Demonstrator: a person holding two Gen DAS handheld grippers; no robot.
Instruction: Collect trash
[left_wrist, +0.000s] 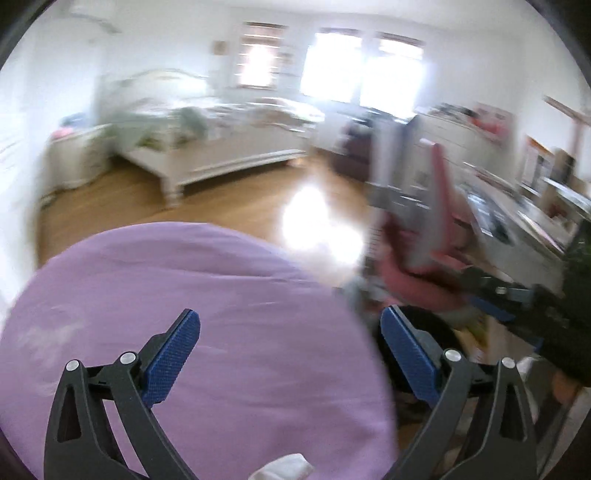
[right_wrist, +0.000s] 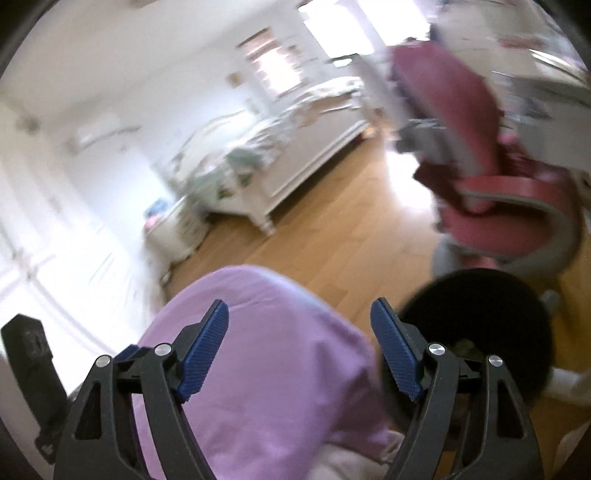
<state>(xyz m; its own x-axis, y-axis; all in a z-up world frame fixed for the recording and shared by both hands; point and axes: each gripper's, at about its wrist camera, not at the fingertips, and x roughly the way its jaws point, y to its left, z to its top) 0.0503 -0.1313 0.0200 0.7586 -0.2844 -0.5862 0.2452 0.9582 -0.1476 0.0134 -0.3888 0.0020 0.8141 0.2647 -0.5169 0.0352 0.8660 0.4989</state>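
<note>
Both views are motion-blurred. My left gripper (left_wrist: 290, 350) is open and empty, held above a lilac cloth-covered round shape (left_wrist: 184, 314). My right gripper (right_wrist: 299, 343) is open and empty, over the same lilac shape (right_wrist: 258, 350). A black round bin (right_wrist: 480, 317) stands on the wooden floor just right of my right gripper, with some dim contents inside; its dark rim shows in the left wrist view (left_wrist: 424, 325). A small white crumpled piece (left_wrist: 284, 467) lies at the bottom edge. The other gripper shows at the right of the left wrist view (left_wrist: 517, 295).
A pink desk chair (right_wrist: 480, 166) stands beyond the bin. A white bed (left_wrist: 221, 147) and nightstand (left_wrist: 77, 155) are across the wooden floor (right_wrist: 332, 229). A cluttered desk (left_wrist: 517, 214) runs along the right.
</note>
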